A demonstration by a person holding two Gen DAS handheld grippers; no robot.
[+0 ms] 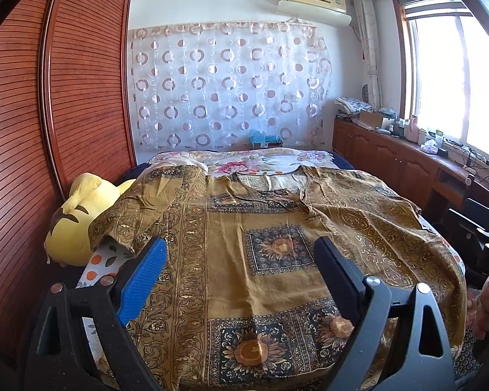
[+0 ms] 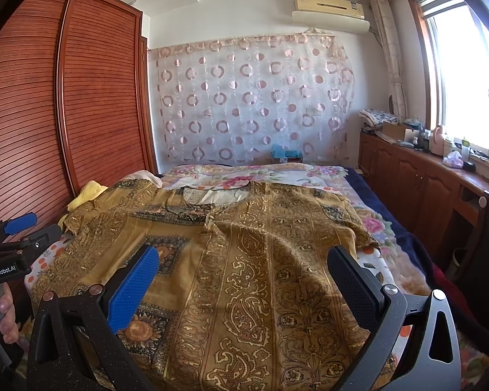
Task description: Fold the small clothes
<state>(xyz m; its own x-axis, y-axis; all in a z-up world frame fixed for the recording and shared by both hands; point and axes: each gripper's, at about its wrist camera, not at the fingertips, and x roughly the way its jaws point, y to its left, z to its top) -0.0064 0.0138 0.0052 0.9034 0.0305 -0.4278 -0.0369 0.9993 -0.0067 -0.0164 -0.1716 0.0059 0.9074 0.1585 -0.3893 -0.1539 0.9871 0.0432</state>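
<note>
A mustard-brown patterned short-sleeved top (image 1: 244,228) (image 2: 260,244) lies spread flat on the bed, neckline toward the far wall and hem nearest me. Its left sleeve (image 1: 140,208) reaches toward the yellow plush toy. My left gripper (image 1: 241,251) hovers open above the lower left half of the top, nothing between its fingers. Over the lower right half, my right gripper (image 2: 244,260) is open too and holds nothing. A hand holding the left gripper shows at the left edge of the right wrist view (image 2: 3,309).
A yellow plush toy (image 1: 78,218) lies at the bed's left edge against a tall louvred wooden wardrobe (image 1: 49,114). A floral bedsheet (image 2: 244,176) covers the bed beyond the top. A low wooden cabinet (image 2: 423,176) with clutter runs under the window on the right.
</note>
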